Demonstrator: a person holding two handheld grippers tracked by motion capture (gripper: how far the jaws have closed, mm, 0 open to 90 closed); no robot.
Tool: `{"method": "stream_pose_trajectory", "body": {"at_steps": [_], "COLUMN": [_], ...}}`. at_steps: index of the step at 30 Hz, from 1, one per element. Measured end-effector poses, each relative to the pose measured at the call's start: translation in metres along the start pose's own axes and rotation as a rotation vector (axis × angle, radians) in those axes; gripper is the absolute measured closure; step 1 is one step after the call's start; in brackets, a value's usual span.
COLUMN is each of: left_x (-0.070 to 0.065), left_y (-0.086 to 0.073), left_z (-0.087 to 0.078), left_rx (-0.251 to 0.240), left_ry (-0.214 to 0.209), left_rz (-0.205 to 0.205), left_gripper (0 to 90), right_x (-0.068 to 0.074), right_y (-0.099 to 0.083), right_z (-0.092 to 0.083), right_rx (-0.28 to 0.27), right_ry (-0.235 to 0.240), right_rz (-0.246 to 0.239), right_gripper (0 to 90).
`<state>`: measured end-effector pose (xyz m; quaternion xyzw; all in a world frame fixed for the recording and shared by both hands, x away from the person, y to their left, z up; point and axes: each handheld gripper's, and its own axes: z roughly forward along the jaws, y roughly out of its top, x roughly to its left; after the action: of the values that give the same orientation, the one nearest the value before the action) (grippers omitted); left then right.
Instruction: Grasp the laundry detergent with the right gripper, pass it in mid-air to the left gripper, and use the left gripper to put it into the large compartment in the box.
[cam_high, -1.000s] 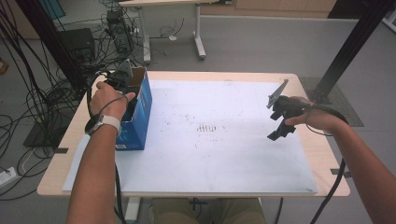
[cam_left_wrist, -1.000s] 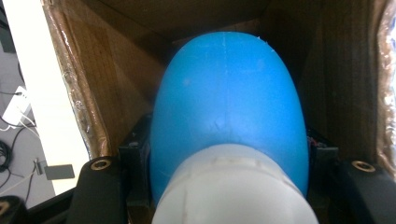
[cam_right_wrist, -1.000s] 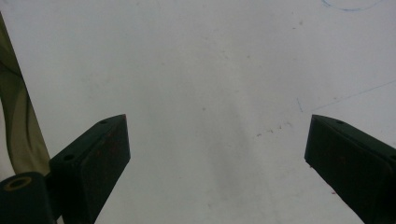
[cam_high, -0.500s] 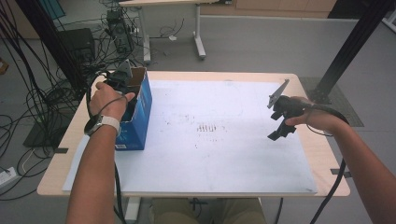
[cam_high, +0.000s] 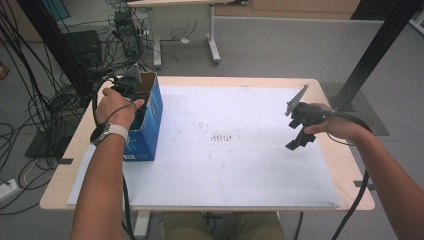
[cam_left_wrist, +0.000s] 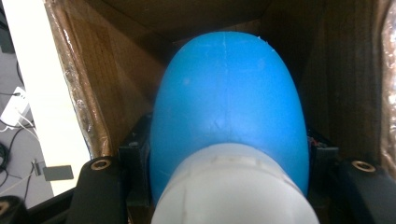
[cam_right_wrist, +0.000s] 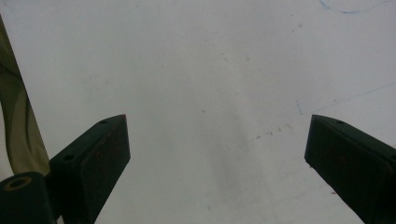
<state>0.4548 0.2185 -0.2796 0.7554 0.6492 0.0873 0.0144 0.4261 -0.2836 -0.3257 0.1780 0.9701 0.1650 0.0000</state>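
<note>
A smooth blue egg-shaped object (cam_left_wrist: 229, 102) with a white base (cam_left_wrist: 233, 186) sits between the jaws of my left gripper (cam_left_wrist: 229, 156), which is shut on it. It hangs inside a cardboard box whose brown inner walls (cam_left_wrist: 107, 84) surround it. From above, that blue-sided box (cam_high: 149, 120) stands at the table's left, with the left gripper (cam_high: 131, 80) dipped into its open top. My right gripper (cam_high: 299, 132) hovers over the right part of the white sheet (cam_high: 225, 165). In its own view the right gripper (cam_right_wrist: 215, 123) is open, jaws wide apart with nothing between them.
The white sheet covers most of the wooden table (cam_high: 60, 195) and bears faint dark marks (cam_high: 225, 136) near its middle. Cables (cam_high: 30, 115) and a black frame (cam_high: 60, 55) stand off the table's left; another table's legs (cam_high: 212, 45) are behind.
</note>
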Motion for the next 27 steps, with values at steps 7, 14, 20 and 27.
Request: {"method": "stream_pose_trajectory", "body": {"at_steps": [7, 14, 20, 27], "left_x": [-0.0004, -0.0006, -0.0002, 0.0], "left_y": [0.0001, 0.0004, -0.0002, -0.0002], "left_z": [0.0002, 0.0003, 0.0001, 0.0001], "left_rx": [0.0, 0.0, 0.001, 0.001], "left_ry": [0.001, 0.002, 0.0, -0.001], "left_rz": [0.002, 0.003, -0.001, -0.001], "left_gripper": [37.5, 37.4, 37.5, 37.4], "right_x": [-0.0001, -0.0005, -0.0004, 0.0001], "right_y": [-0.0016, -0.0029, -0.002, -0.001], "right_z": [0.0018, 0.0007, 0.001, 0.0011], "right_rx": [0.003, 0.002, 0.001, 0.002], "right_ry": [0.002, 0.001, 0.002, 0.002], "right_rz": [-0.001, 0.003, 0.001, -0.002], "right_gripper": [6.7, 6.7, 6.7, 6.7]}}
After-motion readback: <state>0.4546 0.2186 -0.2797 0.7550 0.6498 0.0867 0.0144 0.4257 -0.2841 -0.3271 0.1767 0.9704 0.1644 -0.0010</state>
